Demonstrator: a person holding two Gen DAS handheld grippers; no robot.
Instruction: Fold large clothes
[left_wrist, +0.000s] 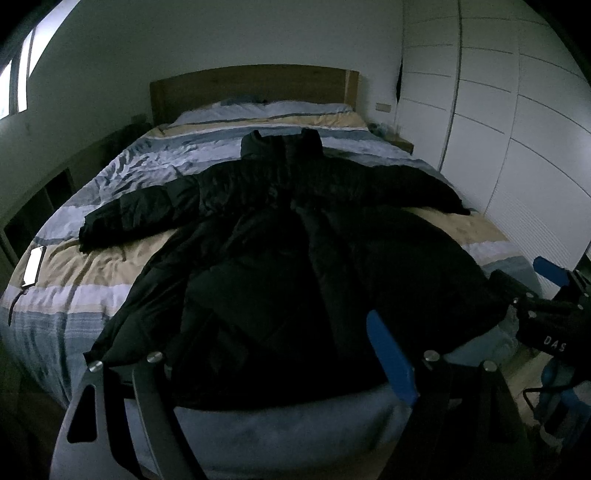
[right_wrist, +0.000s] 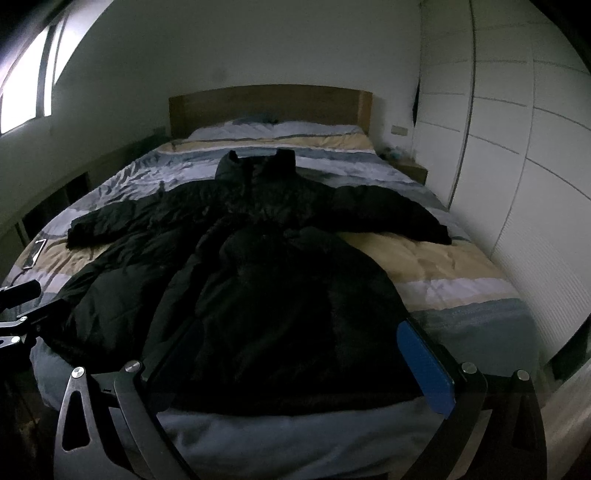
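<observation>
A long black puffer coat (left_wrist: 288, 236) lies flat on the striped bed (left_wrist: 92, 258), its long axis running from the hem at the bottom of the frame up to the collar near the headboard (left_wrist: 255, 88), sleeves spread toward the left and right edges. The left gripper (left_wrist: 273, 373) and right gripper (right_wrist: 295, 369) hover at the hem, jaws spread apart and holding nothing. A phone (left_wrist: 33, 266) rests at the bed's left edge.

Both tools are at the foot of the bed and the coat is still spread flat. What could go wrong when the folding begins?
1. The black puffer coat is thick and dark, so a tool may pinch only one layer, or the striped duvet with it.
2. A phone lies near the bed's left edge, close to the left sleeve; dragging that sleeve could push it off.
3. The hem hangs over the bed's foot and may slide down.
</observation>
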